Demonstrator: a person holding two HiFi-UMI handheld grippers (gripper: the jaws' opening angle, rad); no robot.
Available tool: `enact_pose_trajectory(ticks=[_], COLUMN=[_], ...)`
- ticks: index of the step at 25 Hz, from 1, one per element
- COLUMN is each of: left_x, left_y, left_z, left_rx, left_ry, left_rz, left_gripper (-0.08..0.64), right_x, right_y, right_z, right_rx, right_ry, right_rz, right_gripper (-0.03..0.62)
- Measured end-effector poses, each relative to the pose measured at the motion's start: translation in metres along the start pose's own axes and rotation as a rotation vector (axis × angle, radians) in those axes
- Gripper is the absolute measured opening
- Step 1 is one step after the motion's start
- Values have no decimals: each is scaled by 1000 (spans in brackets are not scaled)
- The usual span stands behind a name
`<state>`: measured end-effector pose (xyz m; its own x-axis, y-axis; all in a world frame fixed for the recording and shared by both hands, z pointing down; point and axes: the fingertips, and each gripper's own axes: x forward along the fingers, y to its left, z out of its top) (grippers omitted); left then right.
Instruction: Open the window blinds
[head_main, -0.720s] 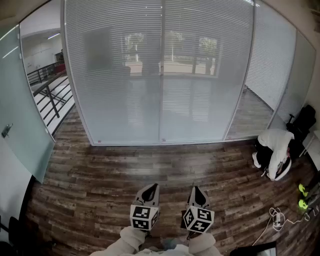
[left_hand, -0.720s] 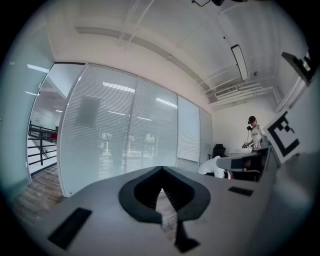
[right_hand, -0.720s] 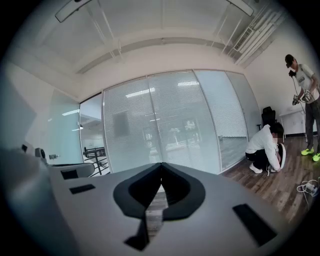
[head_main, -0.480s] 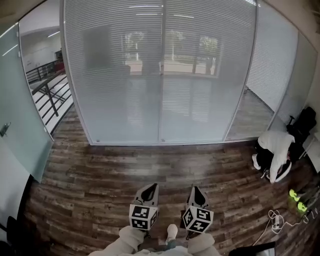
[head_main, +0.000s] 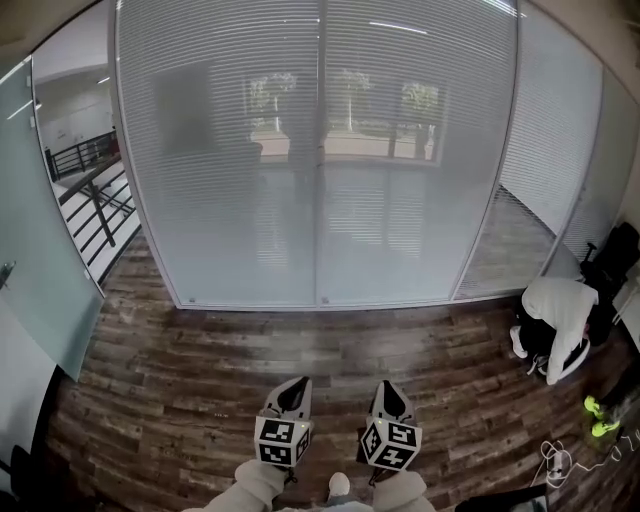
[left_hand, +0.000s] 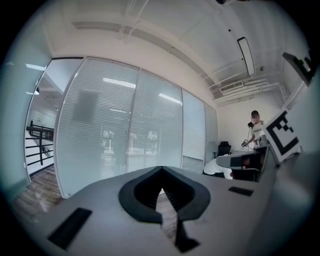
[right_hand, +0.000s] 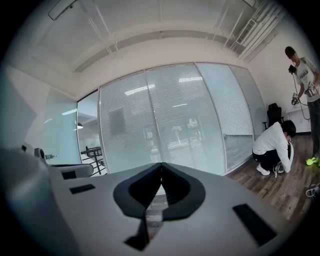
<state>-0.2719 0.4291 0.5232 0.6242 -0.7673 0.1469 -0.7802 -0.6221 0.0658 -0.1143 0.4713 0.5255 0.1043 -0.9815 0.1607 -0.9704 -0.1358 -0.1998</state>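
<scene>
Presently, the window blinds (head_main: 250, 160) hang closed straight ahead, floor to ceiling, slats running level, well apart from both grippers. Left gripper (head_main: 298, 384) and right gripper (head_main: 388, 386) are clenched, empty, about equally near. Wood floor (head_main: 200, 350) lies between; a crouching person (head_main: 558, 318) is off right.

Left claw (head_main: 297, 387); right claw (head_main: 389, 390); both closed

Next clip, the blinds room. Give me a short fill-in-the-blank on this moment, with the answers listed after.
1. The left tongs and right tongs are both ____, with nothing between them.
2. A person in a white top is ____ low at the head view's right edge.
3. The black railing shows on the ____ side of the head view.
Answers: shut; crouching; left.
</scene>
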Motion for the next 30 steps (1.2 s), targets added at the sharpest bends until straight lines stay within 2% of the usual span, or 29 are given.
enact_pose_trajectory(ticks=[11,15,20,26,30], left_x=[144,178,211,262,306], left_y=[19,20,27,49,68], left_z=[31,29,29,38,39], left_rx=[9,13,20,29,77], left_ry=[5,8,15,-18,-11], left_rz=[30,44,52,53,90], left_gripper=[-3,-2,-2,-2,-2], right_x=[138,172,209,258,299], right_y=[-62,-81,-84,-99,-112], right_z=[56,52,45,39,51], right_rx=[-14,-5,17,20,17], right_ry=[-6,21,46,73,60], right_rz=[54,63,83,69,52], right_gripper=[12,12,12,12,12])
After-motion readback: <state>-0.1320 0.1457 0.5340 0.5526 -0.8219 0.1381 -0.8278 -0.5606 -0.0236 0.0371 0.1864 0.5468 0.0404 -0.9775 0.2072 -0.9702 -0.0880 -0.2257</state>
